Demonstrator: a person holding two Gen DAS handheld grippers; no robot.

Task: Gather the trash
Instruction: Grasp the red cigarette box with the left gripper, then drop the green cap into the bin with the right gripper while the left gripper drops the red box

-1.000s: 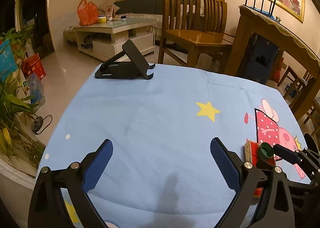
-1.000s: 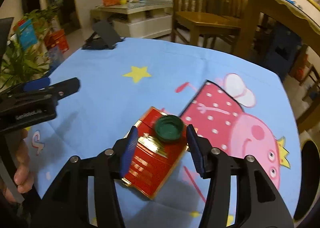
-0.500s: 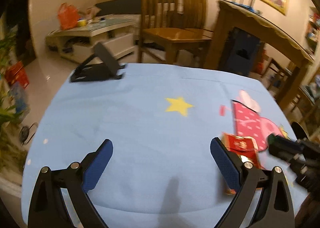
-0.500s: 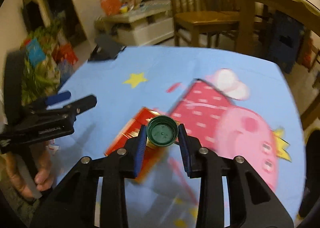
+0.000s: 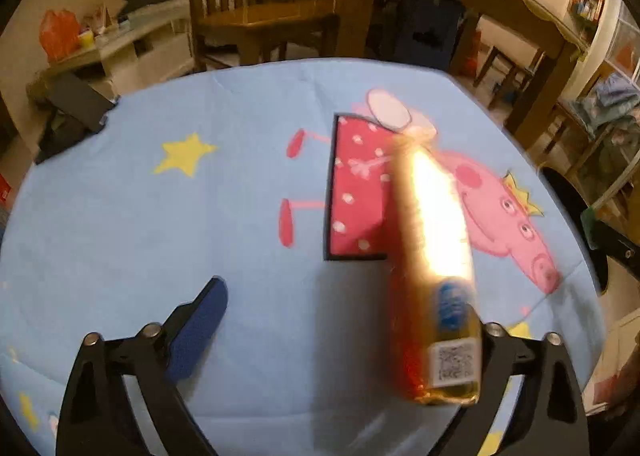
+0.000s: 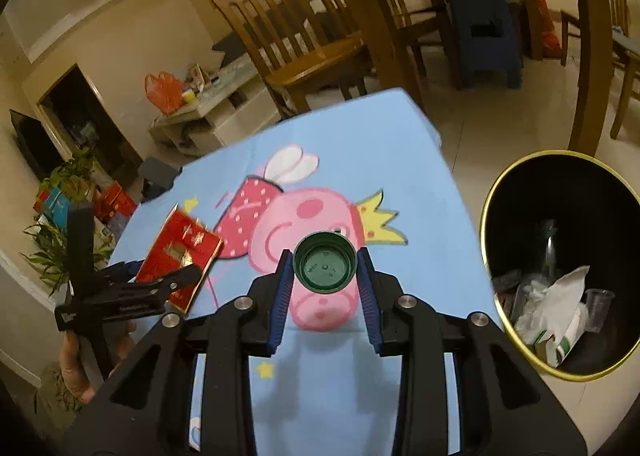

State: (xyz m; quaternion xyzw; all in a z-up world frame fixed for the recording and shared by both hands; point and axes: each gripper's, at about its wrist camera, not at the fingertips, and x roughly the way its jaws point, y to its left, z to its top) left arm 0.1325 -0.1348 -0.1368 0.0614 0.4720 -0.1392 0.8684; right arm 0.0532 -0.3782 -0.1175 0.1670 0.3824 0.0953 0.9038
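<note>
Mostly unreadable: red box (image 5: 434,296) QR label, green cap (image 6: 325,267) embossed marks.

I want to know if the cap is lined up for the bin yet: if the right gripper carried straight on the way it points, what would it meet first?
Probably the blue tablecloth, around the printed pig. The right gripper, shut on the green cap, aims there; the bin sits off to its right. Depth is unclear.

— The red box (image 5: 434,296)? Glossy card with gold foil, throwing glare.
— And the green cap (image 6: 324,267)?
— Smooth moulded plastic. The worktop (image 6: 392,159) wears matt printed cloth; the chair (image 6: 304,43) is varnished wood.
</note>
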